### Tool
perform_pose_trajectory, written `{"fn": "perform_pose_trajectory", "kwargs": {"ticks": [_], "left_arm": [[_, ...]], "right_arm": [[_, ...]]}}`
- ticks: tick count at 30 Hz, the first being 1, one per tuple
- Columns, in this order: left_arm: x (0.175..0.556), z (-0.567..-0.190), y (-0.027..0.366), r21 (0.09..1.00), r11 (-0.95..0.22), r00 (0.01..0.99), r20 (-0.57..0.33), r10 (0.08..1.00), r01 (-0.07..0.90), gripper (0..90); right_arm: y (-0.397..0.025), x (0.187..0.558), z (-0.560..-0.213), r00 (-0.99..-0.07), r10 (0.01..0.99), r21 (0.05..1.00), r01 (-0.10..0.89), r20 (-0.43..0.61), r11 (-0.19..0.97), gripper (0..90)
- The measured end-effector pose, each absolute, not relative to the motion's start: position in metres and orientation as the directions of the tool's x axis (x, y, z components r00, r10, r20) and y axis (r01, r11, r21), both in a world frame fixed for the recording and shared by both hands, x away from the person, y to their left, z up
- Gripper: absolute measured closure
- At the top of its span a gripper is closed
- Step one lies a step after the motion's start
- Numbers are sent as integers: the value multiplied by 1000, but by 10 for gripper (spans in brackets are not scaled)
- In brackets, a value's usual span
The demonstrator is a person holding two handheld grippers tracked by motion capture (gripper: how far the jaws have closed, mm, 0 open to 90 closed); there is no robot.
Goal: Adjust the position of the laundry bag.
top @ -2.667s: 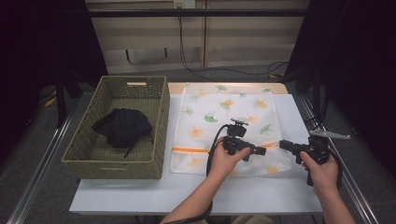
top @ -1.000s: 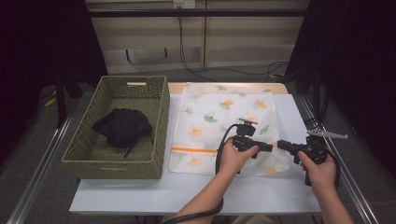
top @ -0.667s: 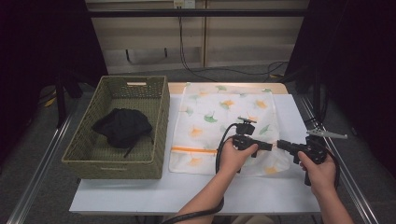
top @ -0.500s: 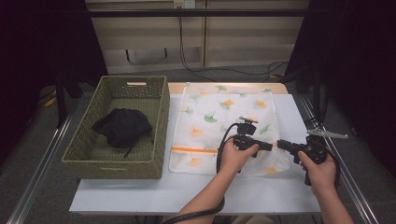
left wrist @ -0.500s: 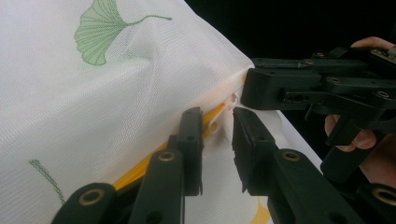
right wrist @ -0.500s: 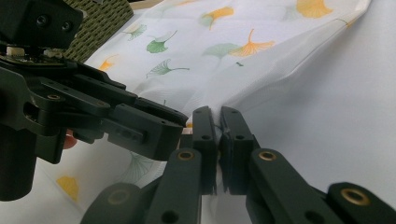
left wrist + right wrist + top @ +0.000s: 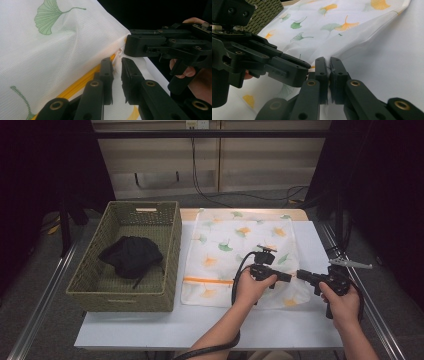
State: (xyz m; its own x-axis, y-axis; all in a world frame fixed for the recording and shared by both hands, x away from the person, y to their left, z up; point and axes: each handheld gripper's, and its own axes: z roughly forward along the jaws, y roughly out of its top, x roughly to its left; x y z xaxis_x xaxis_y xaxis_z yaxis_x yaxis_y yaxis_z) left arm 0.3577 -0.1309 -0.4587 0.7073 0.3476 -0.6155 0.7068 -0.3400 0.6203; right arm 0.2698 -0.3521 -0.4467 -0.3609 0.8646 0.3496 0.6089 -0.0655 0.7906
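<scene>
Nothing shifts since 0.5 s ago: left gripper [image 7: 289, 277] jaws slightly parted around the mesh laundry bag [image 7: 235, 250] zipper edge, right gripper [image 7: 329, 65] clamped on fabric, bag on table [image 7: 200, 325], no readable writing.

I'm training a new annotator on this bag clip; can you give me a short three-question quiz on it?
1. True or false: the black garment lies in the wicker basket.
2. Which tool pinches the laundry bag edge: A left tool, B right tool, C neither?
3. What colour is the bag's zipper?

Key: 1 true; 2 B, shut on the fabric, while the left stands slightly open at the zipper end; 3 orange.
</scene>
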Motion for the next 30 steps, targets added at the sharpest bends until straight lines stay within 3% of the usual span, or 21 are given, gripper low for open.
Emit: {"fn": "perform_pose_trajectory", "kwargs": {"ticks": [10,22,30], "left_arm": [[359,-461,-133,612,-352,706,-611,358,708,778],[357,-463,-138,615,-366,716,-612,337,698,894],[355,-458,-137,613,-365,713,-606,353,701,900]], "right_arm": [[-352,270,-447,-365,866,792,608,343,-58,861],[-351,269,-446,-367,858,789,611,360,-70,862],[-352,268,-444,-371,851,787,613,372,-78,864]]}}
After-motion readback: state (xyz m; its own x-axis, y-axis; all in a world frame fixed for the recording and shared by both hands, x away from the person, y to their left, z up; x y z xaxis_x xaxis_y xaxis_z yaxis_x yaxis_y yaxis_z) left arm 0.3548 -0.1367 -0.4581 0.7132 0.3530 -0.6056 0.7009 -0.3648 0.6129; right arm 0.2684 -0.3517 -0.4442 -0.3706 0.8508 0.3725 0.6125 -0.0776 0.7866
